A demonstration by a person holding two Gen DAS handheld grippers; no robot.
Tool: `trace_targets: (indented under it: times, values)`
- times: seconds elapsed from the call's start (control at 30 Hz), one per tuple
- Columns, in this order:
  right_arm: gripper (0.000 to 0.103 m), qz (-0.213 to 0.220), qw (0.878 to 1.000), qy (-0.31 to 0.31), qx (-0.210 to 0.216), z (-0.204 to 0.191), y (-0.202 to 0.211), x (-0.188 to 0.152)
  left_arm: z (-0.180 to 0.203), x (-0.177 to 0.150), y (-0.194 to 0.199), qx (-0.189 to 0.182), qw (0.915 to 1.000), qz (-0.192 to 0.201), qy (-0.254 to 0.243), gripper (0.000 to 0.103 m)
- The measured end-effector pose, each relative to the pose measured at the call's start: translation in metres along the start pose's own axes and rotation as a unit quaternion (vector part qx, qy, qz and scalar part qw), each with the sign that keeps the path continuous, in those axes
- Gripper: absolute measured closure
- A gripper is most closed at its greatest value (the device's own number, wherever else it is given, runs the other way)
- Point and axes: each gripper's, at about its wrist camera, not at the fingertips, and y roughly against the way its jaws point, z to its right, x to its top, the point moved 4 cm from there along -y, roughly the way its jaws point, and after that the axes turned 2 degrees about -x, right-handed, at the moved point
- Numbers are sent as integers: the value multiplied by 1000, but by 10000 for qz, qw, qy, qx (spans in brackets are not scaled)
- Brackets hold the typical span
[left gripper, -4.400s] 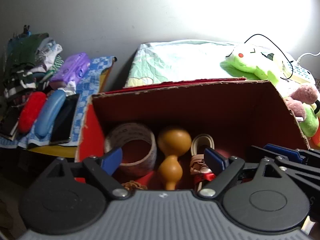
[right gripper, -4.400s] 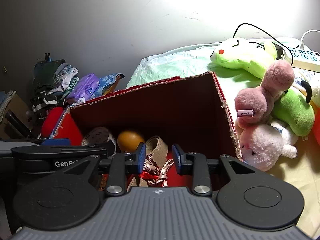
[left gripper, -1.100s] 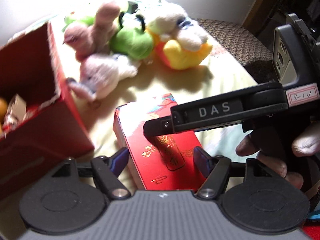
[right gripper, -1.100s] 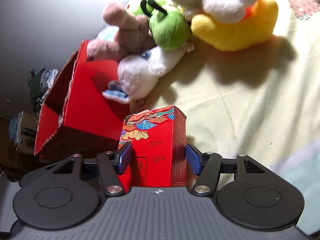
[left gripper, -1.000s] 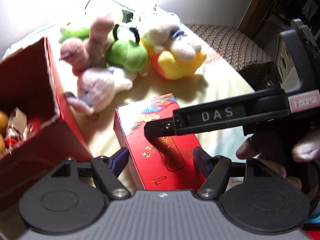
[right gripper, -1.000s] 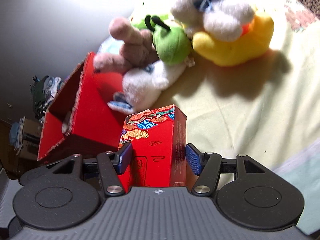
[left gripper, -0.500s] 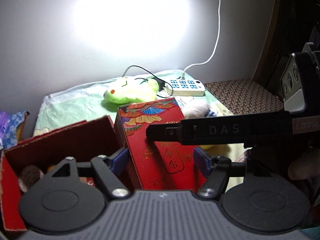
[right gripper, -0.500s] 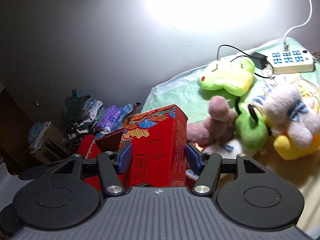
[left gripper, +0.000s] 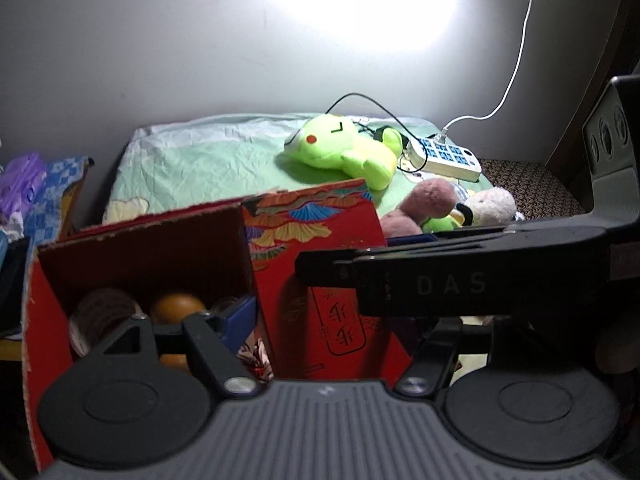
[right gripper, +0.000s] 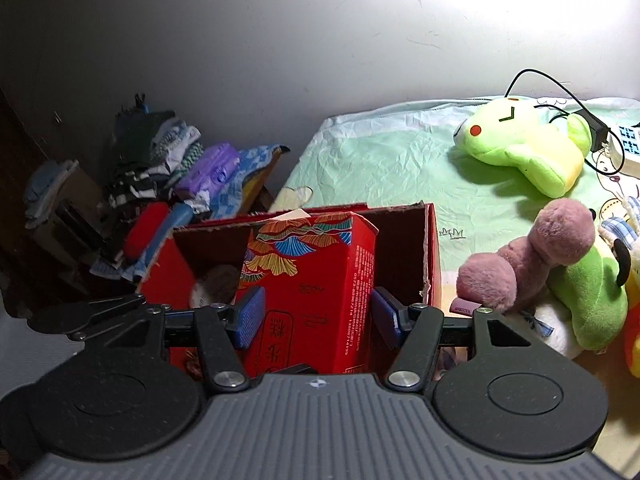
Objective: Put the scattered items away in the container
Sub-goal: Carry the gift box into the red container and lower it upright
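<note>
Carton (right gripper: 308, 280), clamped by both hand-held grippers (right gripper: 316, 316) (left gripper: 336, 332), hides container (right gripper: 434, 256) contents.

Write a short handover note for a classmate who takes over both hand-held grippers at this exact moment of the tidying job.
Right hand-held gripper: shut on the red gift box, held upright.
Left hand-held gripper: also closed on the same box, from another side.
The box hangs over the open red container, not yet set down.
Done: a tape roll and an orange gourd already lie inside.
Left: lower the box in and release. The plush toys, such as the green one and the pink one, lie on the bed.
</note>
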Motion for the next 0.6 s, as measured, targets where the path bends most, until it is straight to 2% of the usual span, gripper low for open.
trace_targets:
  times: [0.13, 0.4, 0.6]
  values:
    - [41, -359, 9978, 392, -386, -3, -20, -3, -8, -11, -22, -243, 9991, -352, 76, 33]
    - [39, -574, 9876, 1023, -1044, -14, -31, -11, -15, -15, -42, -542, 9955, -779, 26, 36]
    - [38, -649, 9865, 879, -1222, -16, -37, -10, -25, -15, -45, -677, 9940, -847, 112, 36]
